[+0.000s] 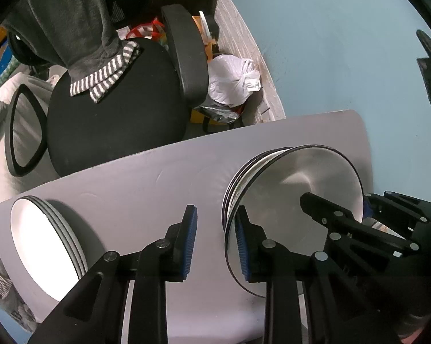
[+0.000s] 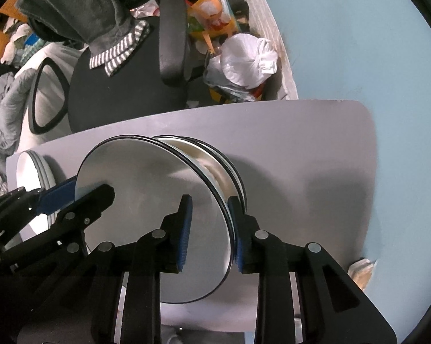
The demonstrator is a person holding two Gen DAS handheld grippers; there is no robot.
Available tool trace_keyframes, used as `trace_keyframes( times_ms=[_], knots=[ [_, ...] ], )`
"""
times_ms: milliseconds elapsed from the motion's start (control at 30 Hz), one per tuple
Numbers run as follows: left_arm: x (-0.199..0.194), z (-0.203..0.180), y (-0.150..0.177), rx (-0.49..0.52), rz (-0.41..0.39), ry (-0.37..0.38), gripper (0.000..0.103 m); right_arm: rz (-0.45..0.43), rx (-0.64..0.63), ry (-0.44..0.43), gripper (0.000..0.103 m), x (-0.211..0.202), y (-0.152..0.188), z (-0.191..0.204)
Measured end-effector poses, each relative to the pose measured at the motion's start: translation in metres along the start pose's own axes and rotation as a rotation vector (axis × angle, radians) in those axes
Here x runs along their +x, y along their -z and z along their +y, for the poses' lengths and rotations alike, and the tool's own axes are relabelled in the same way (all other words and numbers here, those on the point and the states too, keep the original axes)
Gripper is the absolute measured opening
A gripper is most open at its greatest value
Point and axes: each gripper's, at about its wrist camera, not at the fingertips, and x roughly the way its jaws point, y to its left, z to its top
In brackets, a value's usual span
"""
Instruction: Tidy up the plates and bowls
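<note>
A stack of black-rimmed white bowls (image 1: pixel 298 183) sits on the grey table (image 1: pixel 146 177); it also shows in the right wrist view (image 2: pixel 146 200). A stack of white plates (image 1: pixel 43 243) lies at the table's left end, also seen in the right wrist view (image 2: pixel 31 169). My left gripper (image 1: pixel 215 243) is open, its right finger touching the top bowl's left rim. My right gripper (image 2: pixel 209 232) is open and straddles the top bowl's right rim, one finger inside, one outside.
A black office chair (image 1: pixel 115 114) with draped grey clothing (image 1: pixel 80 23) stands beyond the table's far edge. A white tied bag (image 1: pixel 232 83) and clutter lie on the floor by the blue wall (image 1: pixel 330 43).
</note>
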Motion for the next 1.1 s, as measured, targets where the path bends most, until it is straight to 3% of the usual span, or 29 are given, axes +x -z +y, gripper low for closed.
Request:
trace_keyframes(
  times_ms=[233, 567, 833, 933, 1100],
  knots=[
    [0.000, 0.001, 0.000, -0.011, 0.004, 0.007, 0.027, 0.022, -0.056, 0.075, 0.027, 0.003, 0.000, 0.008],
    [0.000, 0.007, 0.003, -0.032, 0.007, 0.022, 0.028, 0.064, -0.019, 0.075, 0.033, 0.001, 0.000, 0.009],
    [0.000, 0.011, 0.004, -0.055, 0.012, 0.031, 0.028, 0.047, -0.019, 0.049, 0.034, -0.006, 0.004, 0.005],
    [-0.003, 0.009, 0.005, -0.054, 0.005, 0.044, 0.035, 0.020, -0.018, 0.081, 0.043, -0.012, 0.005, 0.004],
    [-0.007, 0.007, 0.005, -0.047, -0.004, 0.030, 0.035, -0.008, -0.001, 0.063, 0.045, -0.024, 0.004, -0.004]
  ],
)
